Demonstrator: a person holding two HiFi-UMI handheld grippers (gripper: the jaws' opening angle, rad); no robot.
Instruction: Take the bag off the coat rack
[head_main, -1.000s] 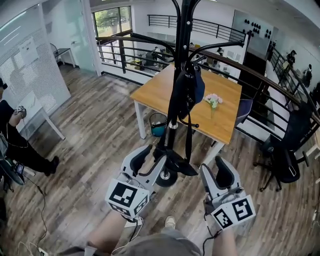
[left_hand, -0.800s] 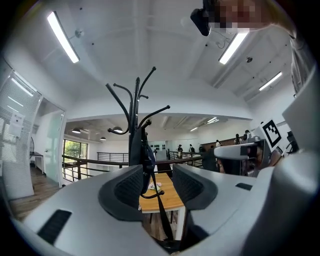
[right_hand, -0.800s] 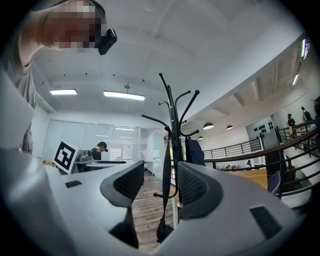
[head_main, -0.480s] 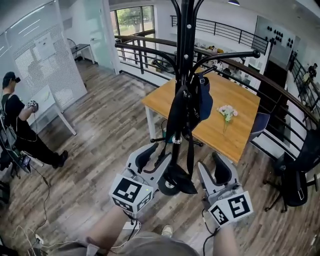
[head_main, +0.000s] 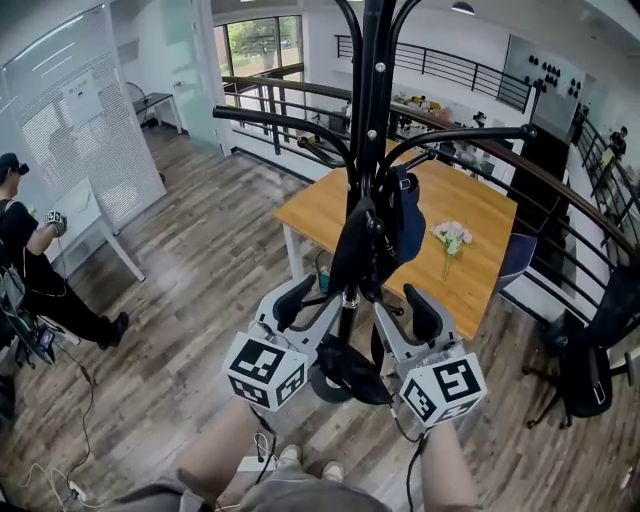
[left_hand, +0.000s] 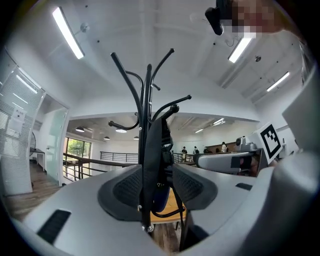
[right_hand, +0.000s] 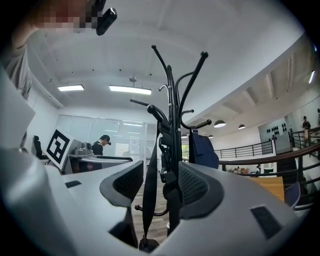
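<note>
A black coat rack (head_main: 368, 120) stands right in front of me. A dark navy bag (head_main: 392, 222) hangs from one of its hooks, and its black straps (head_main: 378, 300) trail down along the pole. My left gripper (head_main: 312, 312) is open just left of the pole, below the bag. My right gripper (head_main: 400, 322) is open just right of it. In the left gripper view the pole and the bag (left_hand: 158, 165) show in the gap between the pads (left_hand: 127, 187). The right gripper view shows the strap (right_hand: 149, 185) and the pole between the open pads, with the bag (right_hand: 202, 150) higher up.
Behind the rack is a wooden table (head_main: 330, 205) with a flower vase (head_main: 450, 240) on it. A black railing (head_main: 270, 100) runs behind that. A person (head_main: 30, 260) stands at the far left. An office chair (head_main: 585, 370) is at the right. The rack's round base (head_main: 340, 375) is on the wooden floor.
Both grippers have risen and closed in on the rack's pole. The right one has moved left, so the pole and the straps now lie between the two grippers.
</note>
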